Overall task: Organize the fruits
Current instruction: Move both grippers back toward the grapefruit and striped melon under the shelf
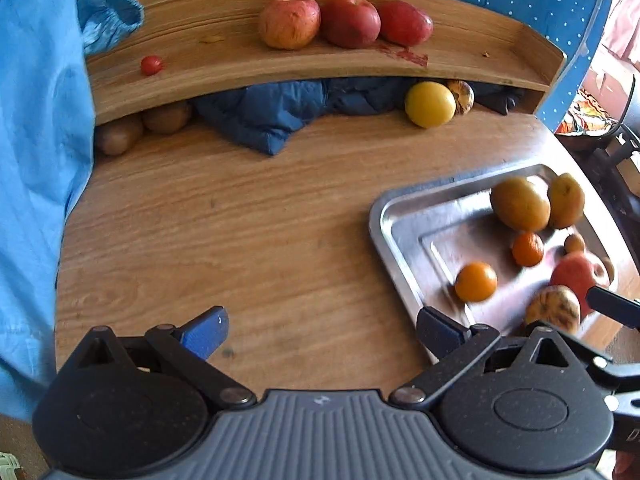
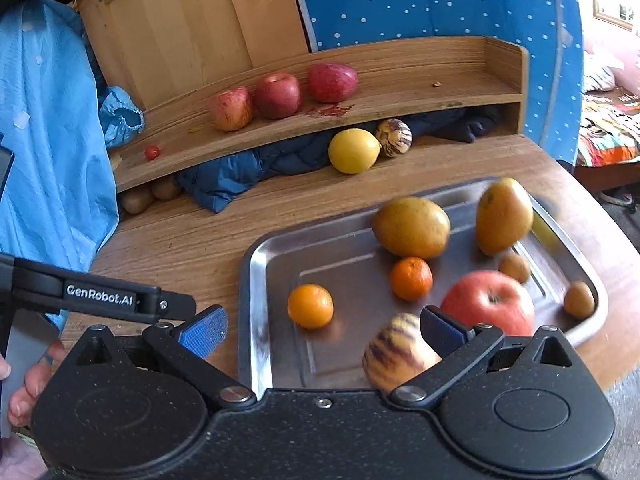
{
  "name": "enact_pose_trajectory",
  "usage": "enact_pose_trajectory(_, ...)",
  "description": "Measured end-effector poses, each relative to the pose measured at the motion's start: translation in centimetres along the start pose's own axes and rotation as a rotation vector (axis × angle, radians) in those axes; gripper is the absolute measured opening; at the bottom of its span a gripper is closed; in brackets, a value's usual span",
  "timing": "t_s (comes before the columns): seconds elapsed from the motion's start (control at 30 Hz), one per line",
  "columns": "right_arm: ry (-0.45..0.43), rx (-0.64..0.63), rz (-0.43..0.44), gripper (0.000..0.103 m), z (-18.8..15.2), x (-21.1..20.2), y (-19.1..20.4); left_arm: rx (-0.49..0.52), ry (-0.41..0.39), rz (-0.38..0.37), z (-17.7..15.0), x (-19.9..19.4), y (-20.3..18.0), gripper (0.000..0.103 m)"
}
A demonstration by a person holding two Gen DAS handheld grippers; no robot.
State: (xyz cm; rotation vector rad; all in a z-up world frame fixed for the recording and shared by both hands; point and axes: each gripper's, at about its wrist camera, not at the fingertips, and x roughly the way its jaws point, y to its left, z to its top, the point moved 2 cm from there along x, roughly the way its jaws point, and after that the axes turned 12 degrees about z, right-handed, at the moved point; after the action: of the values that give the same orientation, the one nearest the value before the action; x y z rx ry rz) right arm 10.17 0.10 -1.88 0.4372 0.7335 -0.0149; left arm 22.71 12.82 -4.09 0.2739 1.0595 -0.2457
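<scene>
Left gripper spread wide over bare table, right gripper wide above metal tray, striped fruit beside its right finger, three apples on shelf

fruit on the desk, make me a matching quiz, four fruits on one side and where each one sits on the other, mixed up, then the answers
Fruits
1. cherry tomato
2. yellow round fruit
3. red apple nearest the right claw
4. brown kiwis

Places
A. on the metal tray
B. on the table just in front of the shelf, beside a striped fruit
C. under the left end of the wooden shelf
D. alone on the left part of the shelf top

Pairs: 1-D, 2-B, 3-A, 4-C
</scene>
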Motion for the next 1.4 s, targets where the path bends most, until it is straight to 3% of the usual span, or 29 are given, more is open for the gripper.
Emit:
enact_pose_trajectory(0.3,0.006,-0.016,-0.016,0.102,3.1,2.7,-2.0,0.013,-0.006,-0.019,4.5,2.7,-1.6,0.102)
enact_pose_trajectory(0.7,-0.003,0.019,-0.126,0.102,7.9,5.6,-6.9,0.075,-0.021,-0.080,10.0,6.8,-4.7,0.102)
enact_pose_trajectory(0.93,0.013,0.032,-0.174,0.102,11.1,7.2,-9.6,0.116,-0.079,-0.138,12.5,8.5,-6.3,0.102)
enact_pose_trajectory(1.13,0.042,0.019,-0.178,0.102,14.2,9.1,-11.2,0.181,-0.142,-0.199,13.9,9.4,-8.2,0.102)
enact_pose_trajectory(1.4,0.100,-0.019,-0.143,0.102,17.1,12.9,-12.4,0.268,-0.170,-0.274,15.3,10.4,-11.0,0.102)
